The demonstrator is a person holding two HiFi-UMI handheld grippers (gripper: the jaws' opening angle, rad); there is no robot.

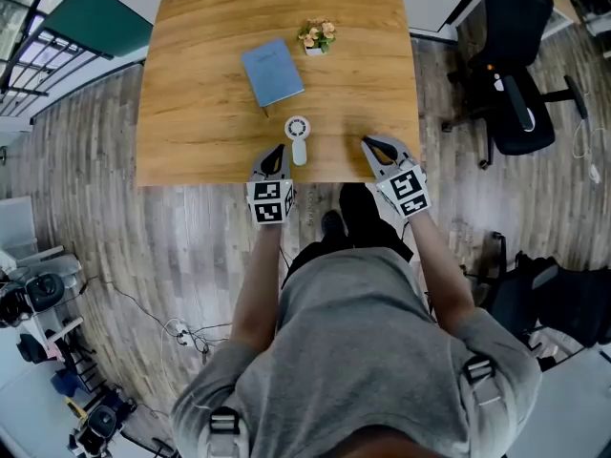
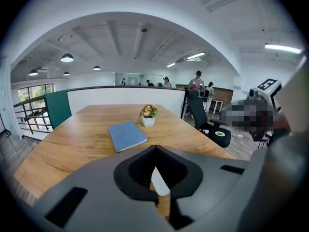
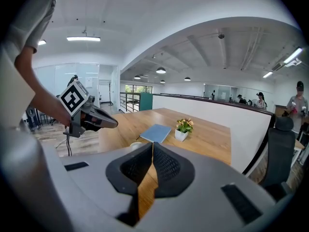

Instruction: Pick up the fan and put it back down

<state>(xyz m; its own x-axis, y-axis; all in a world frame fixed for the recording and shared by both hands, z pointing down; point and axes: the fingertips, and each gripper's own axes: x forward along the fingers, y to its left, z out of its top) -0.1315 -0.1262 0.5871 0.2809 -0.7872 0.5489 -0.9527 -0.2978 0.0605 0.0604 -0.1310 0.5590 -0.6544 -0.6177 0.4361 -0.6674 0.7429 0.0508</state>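
Left gripper [image 1: 276, 151] beside small white round-headed fan [image 1: 298, 139] flat on table [image 1: 191, 74].

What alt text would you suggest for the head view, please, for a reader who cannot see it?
Seen from above, a person at a wooden table holds the left gripper and right gripper, both shut, either side of a white fan lying near the table's edge. Beyond it are a blue notebook and a potted plant.

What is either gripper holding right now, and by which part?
Nothing. Both the left gripper and right gripper are shut empty; the fan lies on the table between them.
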